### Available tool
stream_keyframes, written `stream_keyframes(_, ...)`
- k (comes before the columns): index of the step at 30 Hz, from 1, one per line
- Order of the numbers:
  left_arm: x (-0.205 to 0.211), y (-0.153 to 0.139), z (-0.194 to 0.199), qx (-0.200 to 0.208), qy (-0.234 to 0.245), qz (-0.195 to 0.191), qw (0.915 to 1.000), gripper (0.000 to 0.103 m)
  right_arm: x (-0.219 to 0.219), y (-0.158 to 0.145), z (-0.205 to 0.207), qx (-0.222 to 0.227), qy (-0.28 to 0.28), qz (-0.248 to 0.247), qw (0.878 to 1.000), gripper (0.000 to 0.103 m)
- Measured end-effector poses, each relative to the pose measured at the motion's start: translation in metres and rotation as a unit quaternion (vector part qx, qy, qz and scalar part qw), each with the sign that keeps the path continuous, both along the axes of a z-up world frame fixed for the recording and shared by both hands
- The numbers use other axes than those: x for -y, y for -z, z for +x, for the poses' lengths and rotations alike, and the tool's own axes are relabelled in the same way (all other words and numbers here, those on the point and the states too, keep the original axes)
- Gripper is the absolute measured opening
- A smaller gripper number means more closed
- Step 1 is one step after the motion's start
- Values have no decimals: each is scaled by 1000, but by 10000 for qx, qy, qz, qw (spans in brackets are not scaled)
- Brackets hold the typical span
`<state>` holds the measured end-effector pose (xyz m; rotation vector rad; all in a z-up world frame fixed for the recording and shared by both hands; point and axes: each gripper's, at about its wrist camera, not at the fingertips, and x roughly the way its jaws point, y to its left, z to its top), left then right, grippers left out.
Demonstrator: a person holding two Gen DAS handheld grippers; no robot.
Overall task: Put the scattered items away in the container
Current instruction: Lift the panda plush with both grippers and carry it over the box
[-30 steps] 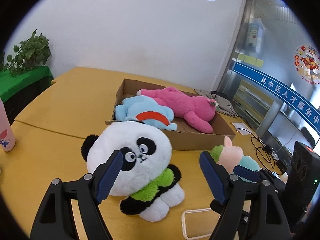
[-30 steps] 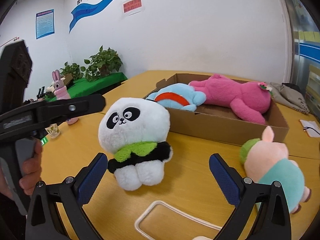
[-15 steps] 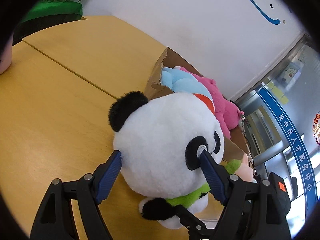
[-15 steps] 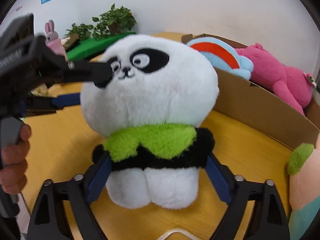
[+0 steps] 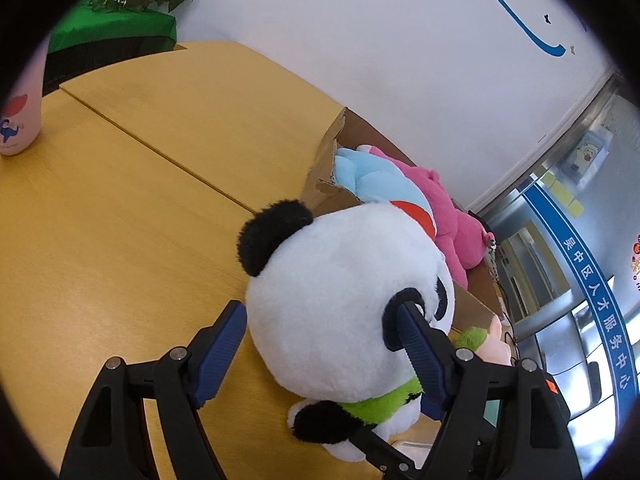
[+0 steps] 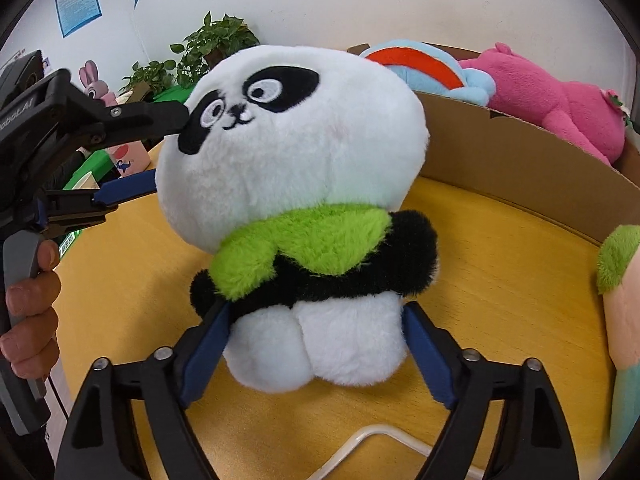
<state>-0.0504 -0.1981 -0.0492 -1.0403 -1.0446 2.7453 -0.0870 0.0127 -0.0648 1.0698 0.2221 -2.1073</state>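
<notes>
I am working both tools around one toy because it is too round and bulky for a single pinch. Nearest to me, the right gripper (image 6: 314, 354) is straddling the white legs of the panda (image 6: 296, 184); its jaws are spreading a little at this moment, the blue ribbed pads sitting just against the fluff on either side without pressing in, so I judge there is no real grip there yet. The left gripper (image 5: 322, 346) is coming in from the side at head height, jaws wide apart: one pad is pushed into the black eye patch, the other is only brushing the back of the head, so it is not clamped either. The panda is sitting upright on the smooth yellow wooden table (image 5: 120, 240), just in front of the cardboard box (image 6: 520, 160). It is soft long-pile plush, a ball-shaped head over a small black body with a shaggy green scarf, so it should squash and could slip. To the right, a peach and green plush toy (image 6: 620, 300) is waiting on the table. Beyond, the stiff, torn-edged box is already holding a blue toy (image 6: 424, 64) and a pink toy (image 6: 552, 96).
</notes>
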Motion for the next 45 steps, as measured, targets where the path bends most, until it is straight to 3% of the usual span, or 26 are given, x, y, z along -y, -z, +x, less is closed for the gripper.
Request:
stream_keyframes(4, 9, 16, -9, -264, 193, 520, 9981, 81, 11, 1, -1, -209, -135, 173, 9995, 92)
stream_keyframes(10, 24, 38, -19, -543, 440, 1250, 9897, 81, 15, 7, -6, -171, -233, 85, 9995, 77)
stream_keyframes(14, 22, 38, -21, -654, 679, 1279, 9873, 74, 15, 4, 0, -238, -244, 74, 9994, 68)
stream_keyframes(20, 9, 19, -3, -927, 798, 991, 9875, 67, 8, -8, 12, -276, -310, -92, 9991, 62)
stream_keyframes(25, -6, -18, 14, -1359, 988, 885, 9818, 64, -10, -38, 31, -640, -262, -355, 9970, 61)
stream_keyframes(33, -45, -114, 7, -2066, 1571, 351, 9651, 64, -51, -113, 36, -1325, 45, -984, 9863, 61)
stream_keyframes(38, -78, -165, -35, -2286, 2117, 10, 9502, 64, -78, -152, 11, -1666, 420, -1183, 9780, 61)
stream_keyframes(45, -117, -214, -120, -2428, 2735, -244, 9304, 63, -113, -196, -61, -1939, 907, -1059, 9711, 60)
